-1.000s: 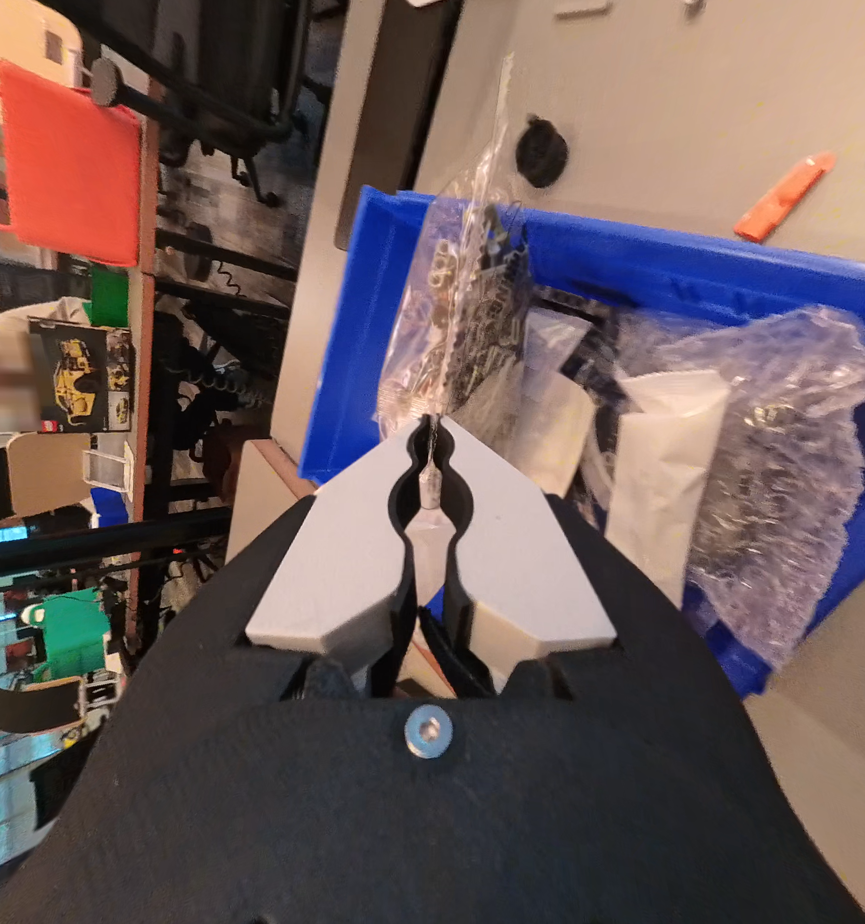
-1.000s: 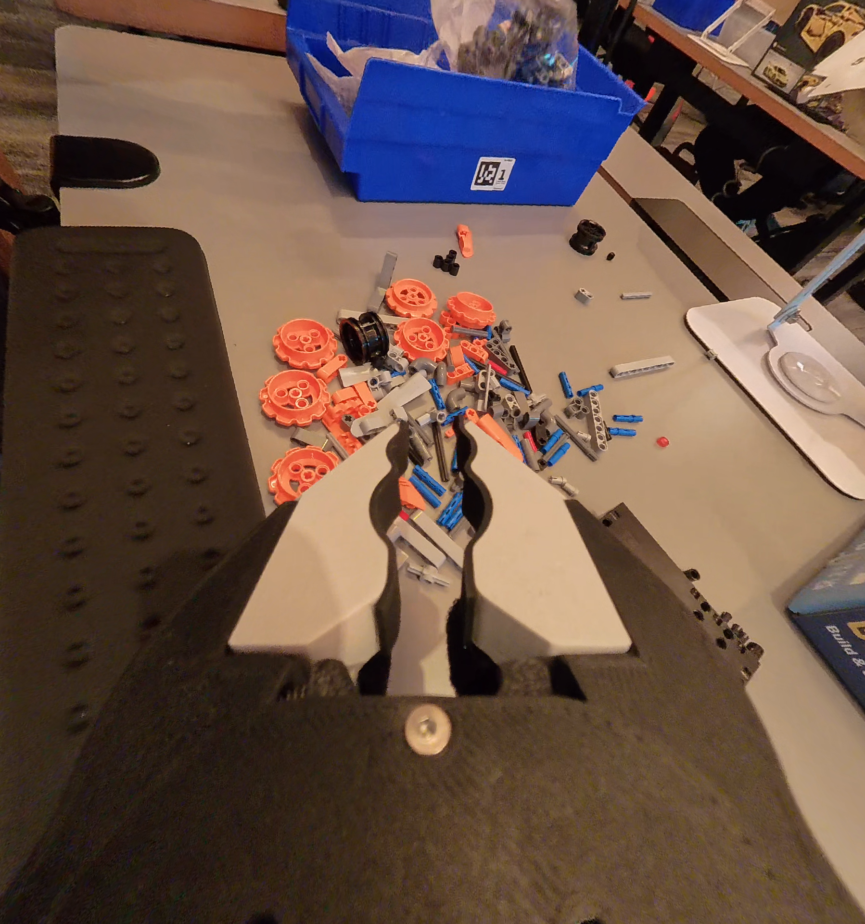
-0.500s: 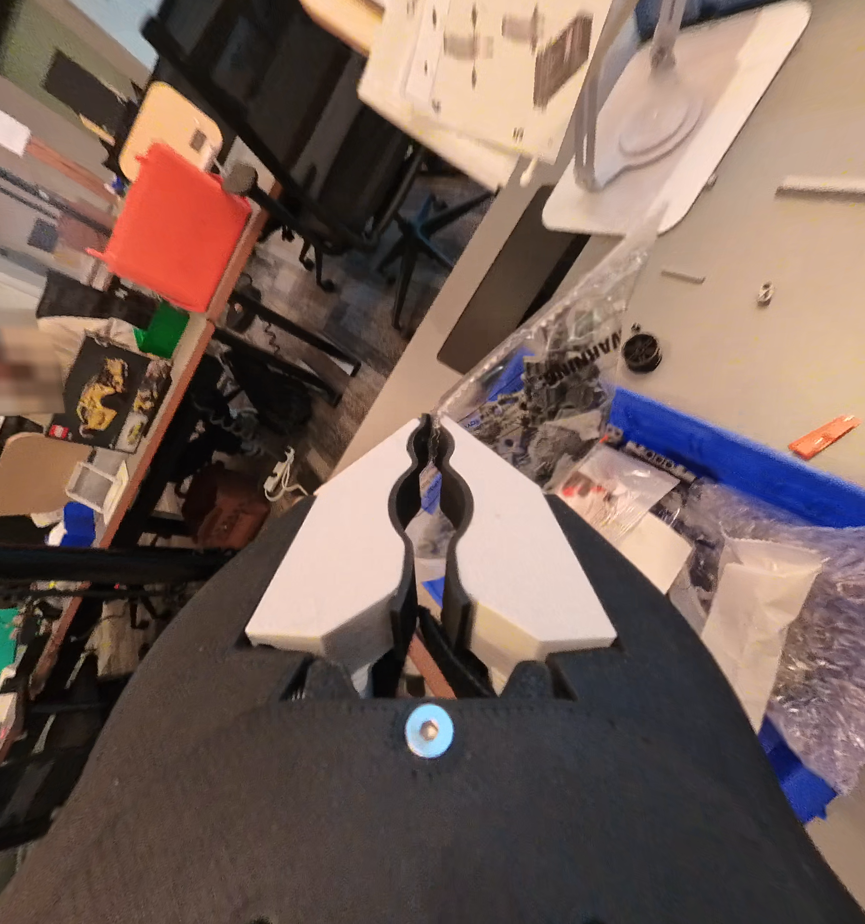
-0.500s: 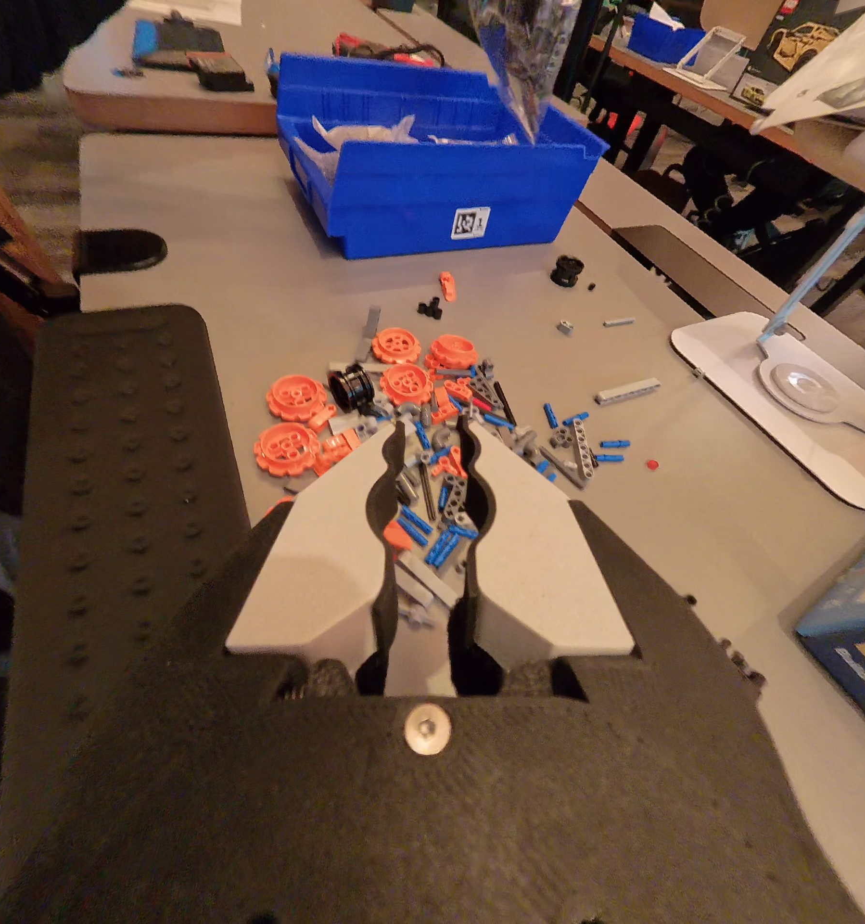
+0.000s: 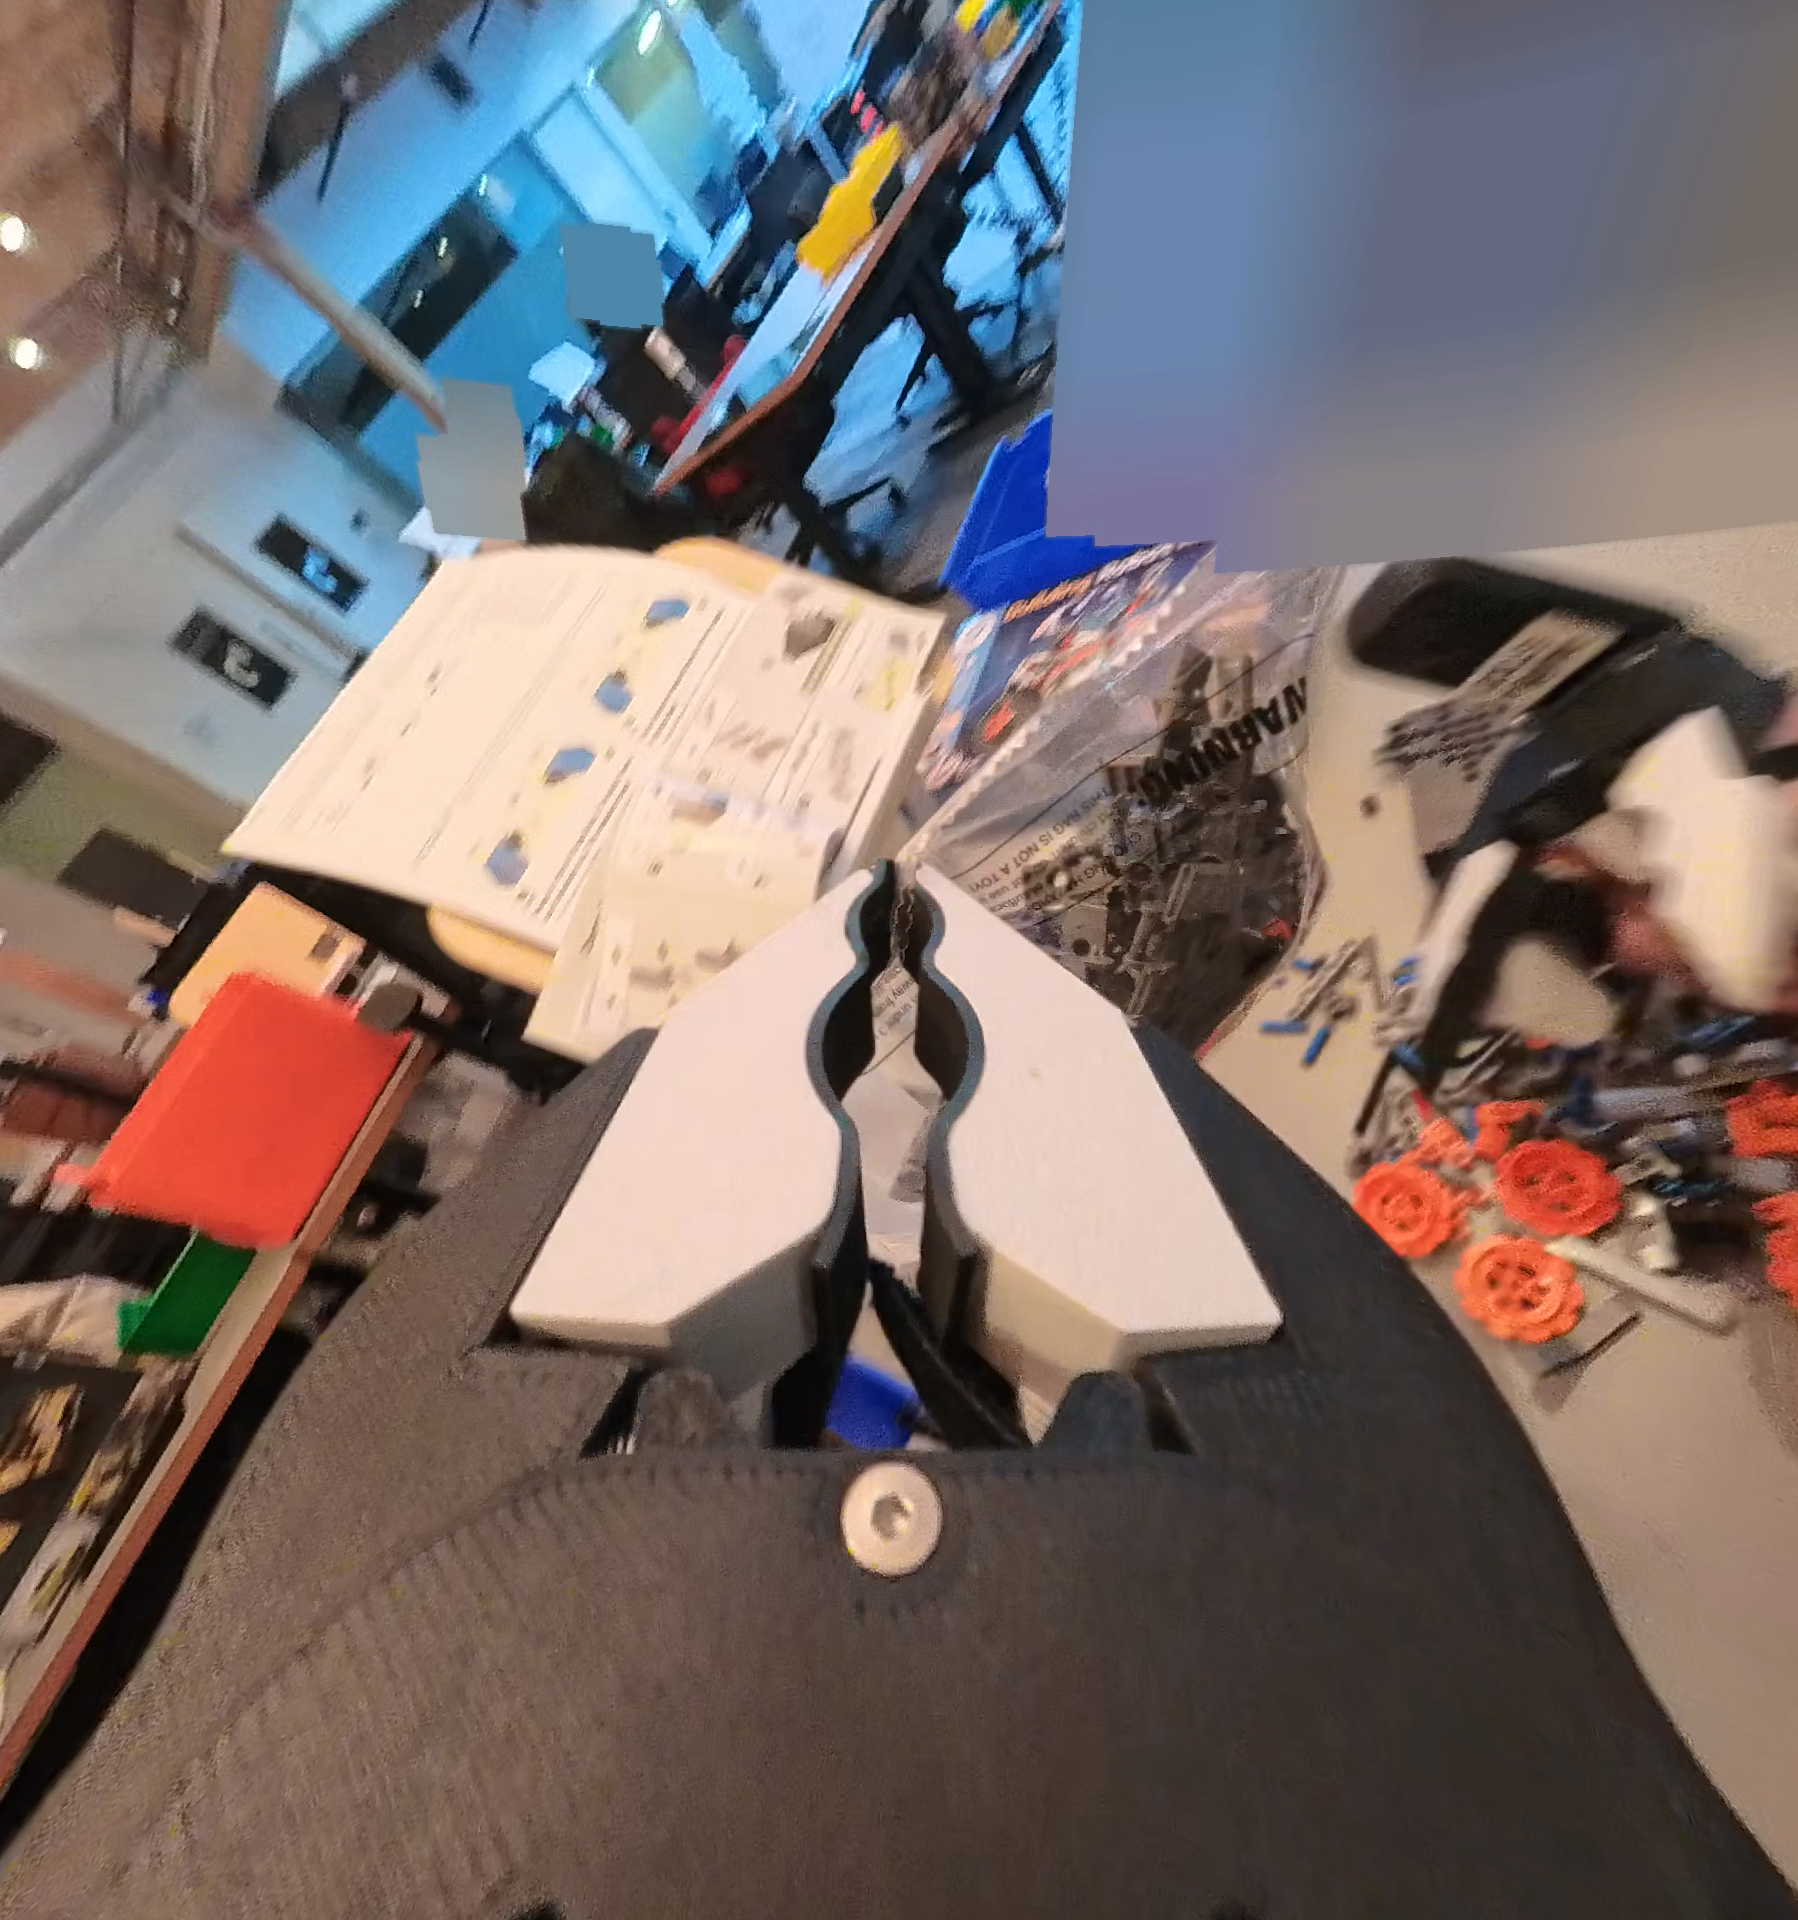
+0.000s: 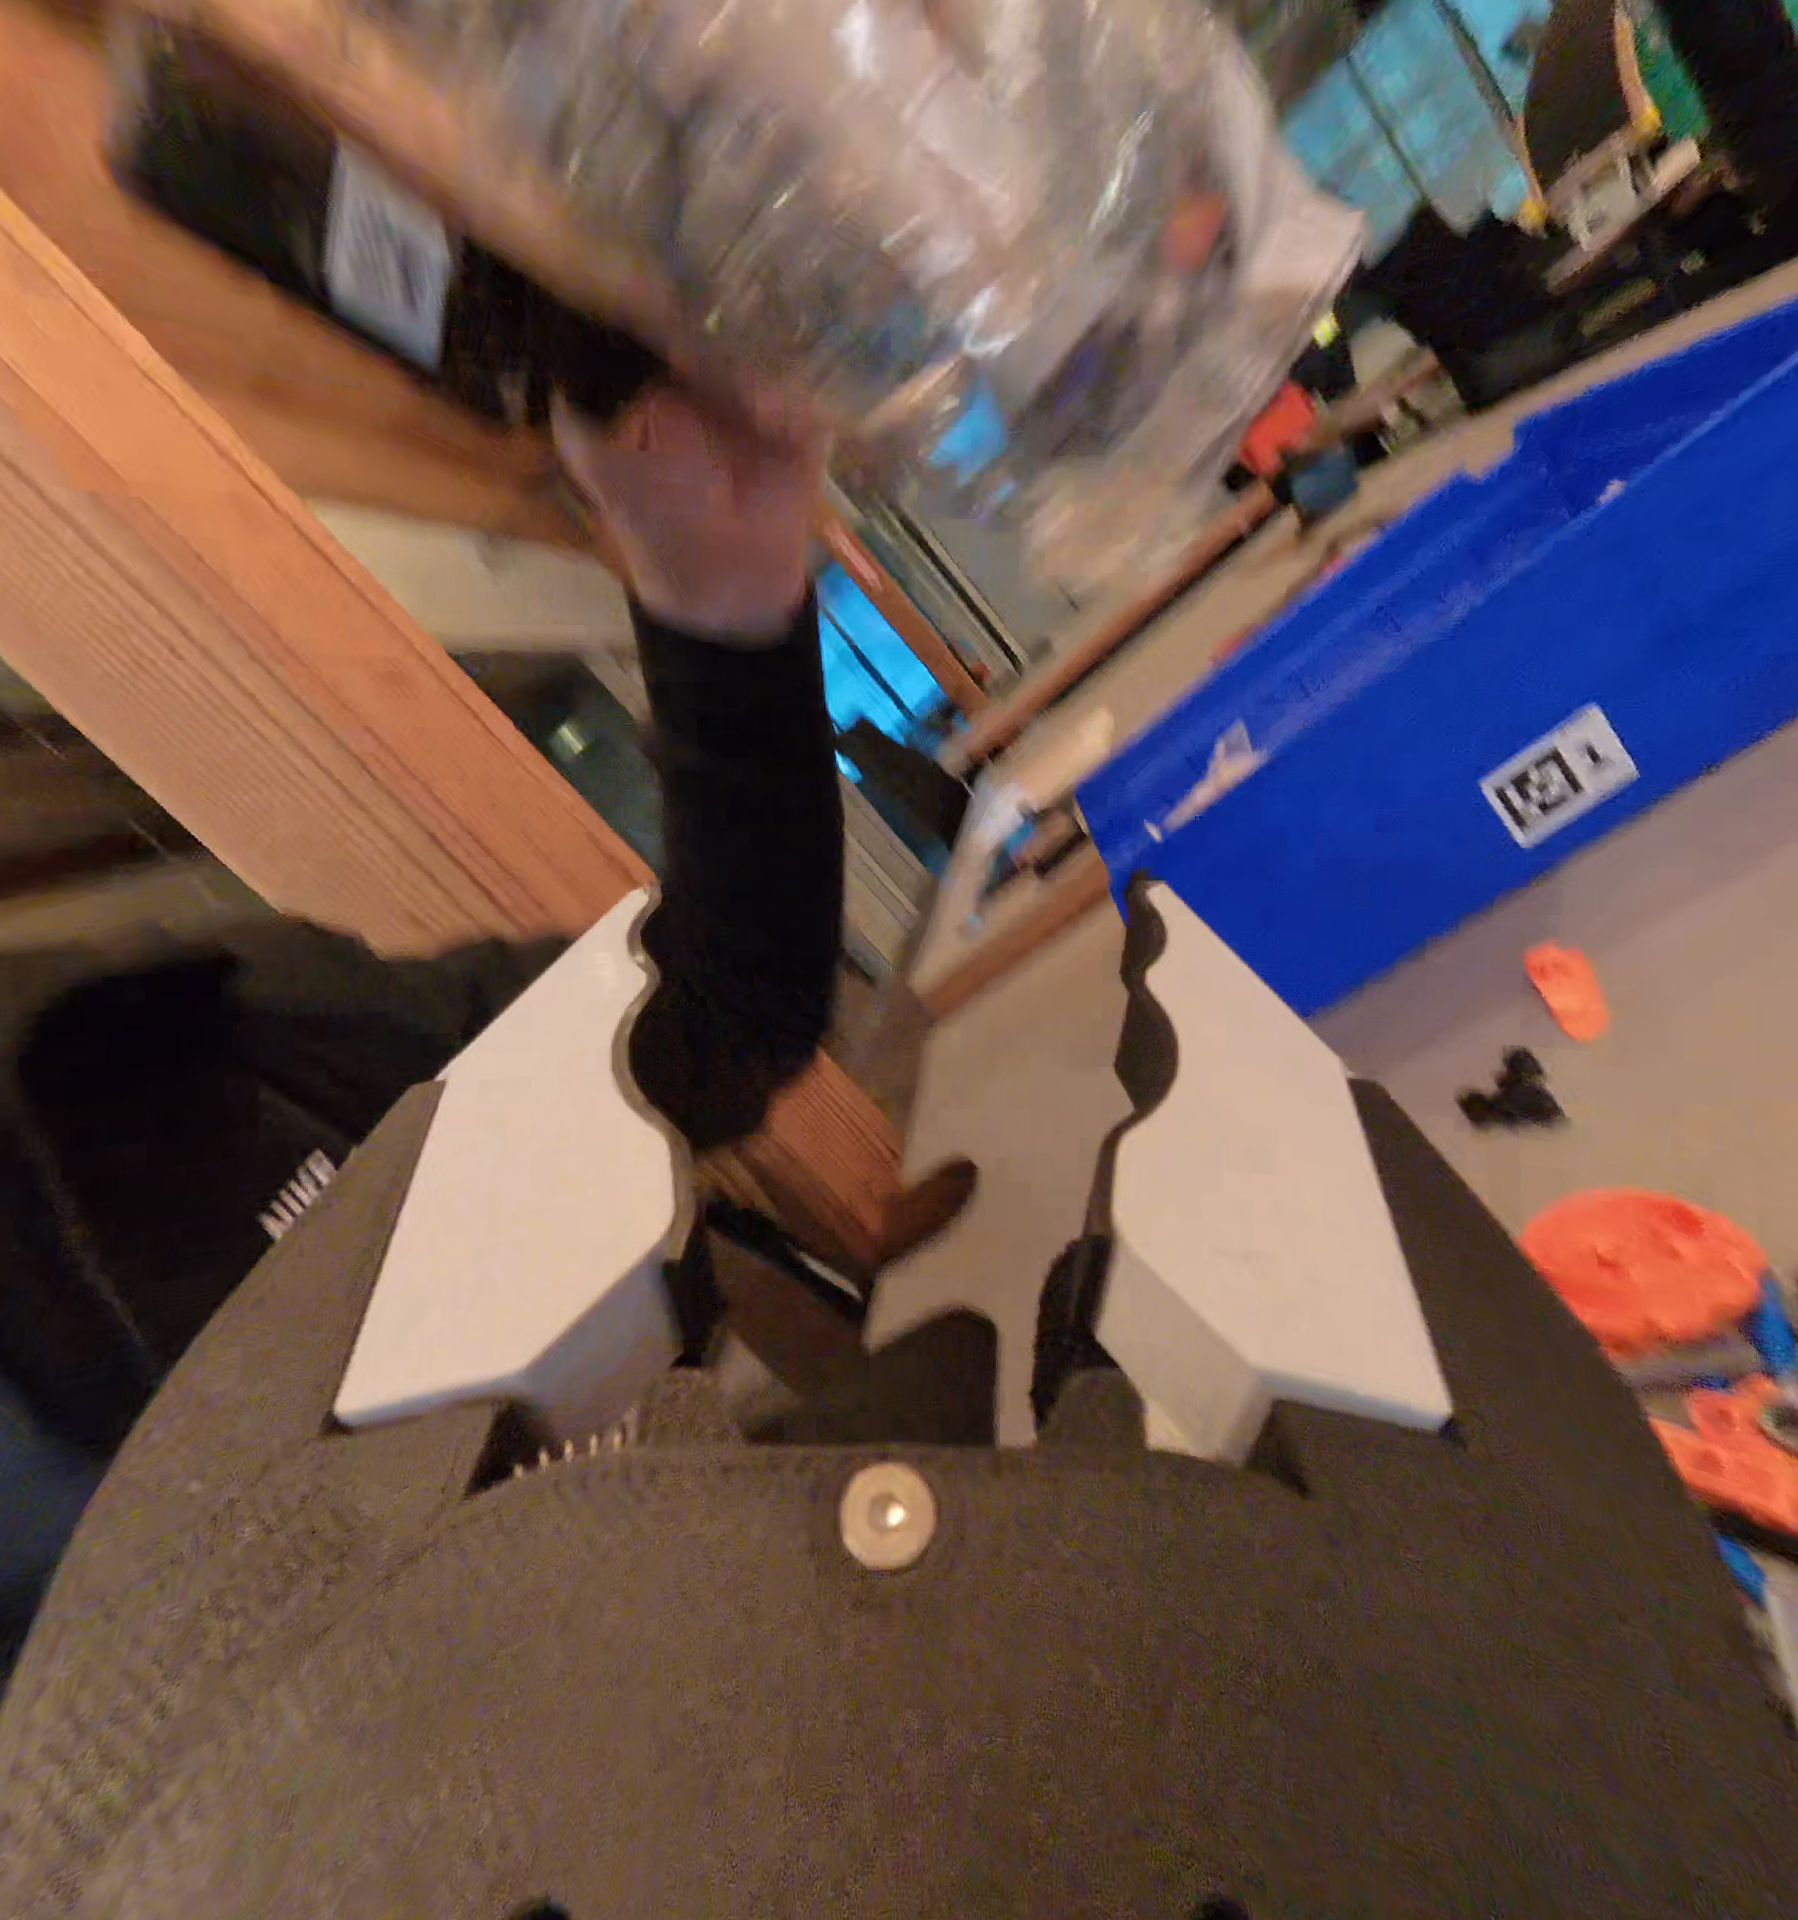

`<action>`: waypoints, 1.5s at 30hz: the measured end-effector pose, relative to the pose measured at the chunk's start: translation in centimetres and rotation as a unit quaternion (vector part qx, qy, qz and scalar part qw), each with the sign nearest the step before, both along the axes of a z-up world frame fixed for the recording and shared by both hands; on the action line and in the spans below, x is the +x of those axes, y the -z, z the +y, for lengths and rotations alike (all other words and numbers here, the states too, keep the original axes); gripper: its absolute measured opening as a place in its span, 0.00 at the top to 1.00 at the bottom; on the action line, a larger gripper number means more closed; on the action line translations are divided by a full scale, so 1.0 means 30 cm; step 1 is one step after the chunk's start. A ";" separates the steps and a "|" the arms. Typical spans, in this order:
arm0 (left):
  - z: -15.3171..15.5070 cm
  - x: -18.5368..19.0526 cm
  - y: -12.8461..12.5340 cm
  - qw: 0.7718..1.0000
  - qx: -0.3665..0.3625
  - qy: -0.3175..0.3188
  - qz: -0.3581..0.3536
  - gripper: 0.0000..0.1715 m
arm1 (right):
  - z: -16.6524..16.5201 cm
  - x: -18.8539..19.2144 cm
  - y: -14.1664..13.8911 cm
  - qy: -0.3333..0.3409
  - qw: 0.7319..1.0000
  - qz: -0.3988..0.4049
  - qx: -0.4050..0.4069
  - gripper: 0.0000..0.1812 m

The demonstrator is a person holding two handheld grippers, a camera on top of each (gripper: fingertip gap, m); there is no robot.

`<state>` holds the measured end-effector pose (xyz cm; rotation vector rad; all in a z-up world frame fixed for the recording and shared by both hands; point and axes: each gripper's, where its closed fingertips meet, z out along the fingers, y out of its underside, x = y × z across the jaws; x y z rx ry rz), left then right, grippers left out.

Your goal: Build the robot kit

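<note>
Two claws show, and both have swung since half a second ago. The left claw [image 5: 900, 894] then held its clear plastic bag [image 5: 1134, 842] over the blue bin; now the bag hangs above the grey worktop [image 5: 1705, 1455], beside the scatter of orange wheels [image 5: 1518, 1283] and small blue and grey parts, with an open instruction booklet [image 5: 604, 727] behind. The right claw [image 6: 890, 925], which looked down on that pile with its jaws nearly together, now points up at the raised bag [image 6: 905, 229], jaws spread wide.

The bag is transparent and crinkled, printed with black lettering, and packed with dark small pieces; in the right wrist view it is badly blurred.

The left claw's jaws are pressed together on the bag's edge at their tips. The right claw holds and touches nothing; a hand [image 6: 687, 499] in a black sleeve shows beyond it, and the blue bin [image 6: 1497, 727] stands to its right on the worktop.
</note>
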<state>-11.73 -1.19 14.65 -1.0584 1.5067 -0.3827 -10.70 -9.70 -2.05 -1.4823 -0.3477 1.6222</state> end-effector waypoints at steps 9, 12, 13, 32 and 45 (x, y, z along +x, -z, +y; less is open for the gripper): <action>-0.319 0.066 0.163 0.979 0.149 0.140 0.024 1.00 | -0.065 0.229 -0.173 -0.062 0.967 0.244 0.041 0.38; -0.341 0.055 0.188 0.977 0.149 0.154 0.023 1.00 | -0.081 0.213 -0.172 -0.090 0.966 0.241 0.038 0.41; -0.354 0.052 0.205 0.975 0.150 0.163 0.033 1.00 | -0.087 0.205 -0.171 -0.098 0.965 0.239 0.041 0.47; -0.184 0.039 0.440 0.996 0.084 0.005 0.024 0.93 | -0.096 0.186 -0.120 0.094 0.962 -0.064 0.247 1.00; -0.175 0.045 0.500 0.961 -0.265 -0.009 -0.074 0.86 | -0.068 0.317 -0.180 0.157 0.959 -0.012 0.238 1.00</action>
